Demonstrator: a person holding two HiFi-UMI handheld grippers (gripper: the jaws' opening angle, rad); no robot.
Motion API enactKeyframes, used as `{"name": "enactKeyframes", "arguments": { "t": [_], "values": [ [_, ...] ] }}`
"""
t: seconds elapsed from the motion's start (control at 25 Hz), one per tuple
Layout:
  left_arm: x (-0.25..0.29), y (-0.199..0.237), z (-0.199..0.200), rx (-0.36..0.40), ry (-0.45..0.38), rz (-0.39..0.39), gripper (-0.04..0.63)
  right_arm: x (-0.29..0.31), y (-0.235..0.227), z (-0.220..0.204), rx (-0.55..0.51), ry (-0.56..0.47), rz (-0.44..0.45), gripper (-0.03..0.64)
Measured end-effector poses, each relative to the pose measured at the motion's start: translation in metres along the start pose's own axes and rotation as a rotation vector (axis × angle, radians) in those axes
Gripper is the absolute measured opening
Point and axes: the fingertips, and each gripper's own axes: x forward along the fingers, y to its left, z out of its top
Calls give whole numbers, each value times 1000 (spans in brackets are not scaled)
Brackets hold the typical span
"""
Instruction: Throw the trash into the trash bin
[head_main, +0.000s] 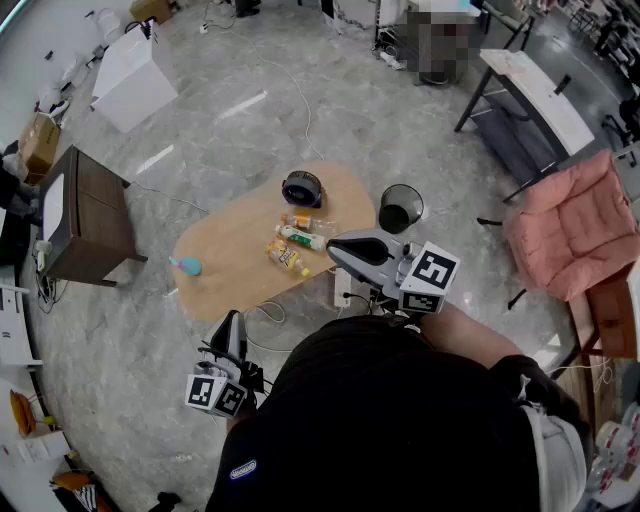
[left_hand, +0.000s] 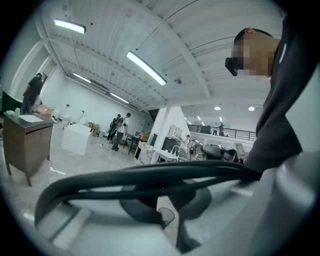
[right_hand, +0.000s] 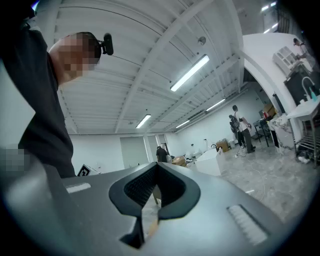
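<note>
Head view: trash (head_main: 296, 240) lies just beside the right gripper's (head_main: 333, 243) shut jaws.

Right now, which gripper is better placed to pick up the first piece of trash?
Right. The right gripper shows at the table edge, near the bottles; the left gripper hangs farther back, off the table.

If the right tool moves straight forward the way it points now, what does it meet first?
Probably the white-and-green plastic bottle lying on the light wooden table, just ahead of the right tool. Height is unclear from above, so the tool might pass over the bottle.
</note>
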Motion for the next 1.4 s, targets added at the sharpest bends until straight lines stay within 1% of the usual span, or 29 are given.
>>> {"name": "enactKeyframes", "arguments": {
  "t": [0.12, 0.24, 0.36, 0.52, 0.56, 0.6, 0.64, 0.76, 0.84, 0.96, 1.04, 1.16, 1.2, 1.28, 1.4],
  "values": [
    [13, -9, -1, -13, -11, -14, 5, -9, -10, 1, -5, 2, -9, 29],
    [23, -17, -5, -11, 6, -25, 5, -19, -16, 2, -5, 0, -19, 29],
    [34, -26, -9, -14, 18, -46, 5, -30, -19, 8, 12, -33, -23, 29],
    [52, -34, -10, -5, 3, -58, 7, -48, -40, 4, 5, -23, -88, 32],
    [57, -36, -11, -4, 3, -57, 21, -51, -45, 1, 7, -17, -101, 86],
    [62, -38, -12, -3, 4, -58, 38, -55, -51, 0, 11, -10, -111, 182],
    [68, -40, -12, -1, 4, -61, 67, -59, -57, -1, 14, -5, -120, 256],
    [89, -50, -11, 18, -2, -65, 142, -75, -75, 2, 9, -7, -152, 371],
    [106, -57, -10, 33, -9, -56, 188, -88, -89, 7, 3, -16, -169, 428],
    [143, -67, -8, 64, -15, -34, 247, -104, -117, 19, -12, -30, -180, 457],
    [165, -72, -13, 78, -2, -14, 272, -113, -139, 16, 7, 5, -187, 462],
    [180, -80, -26, 66, 45, 0, 293, -129, -157, -2, 82, 52, -203, 462],
    [183, -81, -27, 67, 54, 8, 295, -133, -162, -12, 92, 76, -202, 462],
    [189, -77, -25, 90, 44, 38, 296, -132, -179, -28, 83, 130, -196, 460],
    [186, -59, -18, 115, 36, 79, 296, -109, -199, -40, 79, 173, -205, 449]
  ]
}}
